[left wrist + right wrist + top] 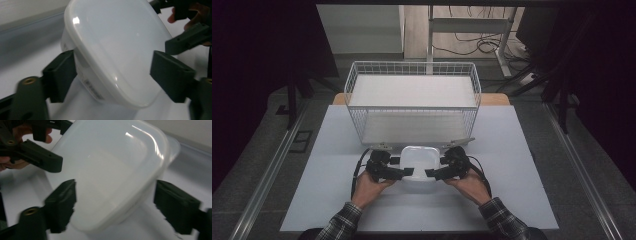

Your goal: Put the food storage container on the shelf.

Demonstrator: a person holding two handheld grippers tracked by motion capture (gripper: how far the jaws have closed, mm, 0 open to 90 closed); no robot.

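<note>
Container [418, 165], white, lidded, is sitting just before the wire basket [412, 102]; left tool [408, 172] and right tool [430, 173] are flanking it, jaws spread, straddling its near corners, equally close.

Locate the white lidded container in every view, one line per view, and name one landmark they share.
High view: white lidded container sits low centre on the table, in front of the wire basket.
Left gripper view: it spans the centre, between the black jaws.
Right gripper view: it spans the centre, between the jaws.
Shared landmark: its glossy lid.
</note>
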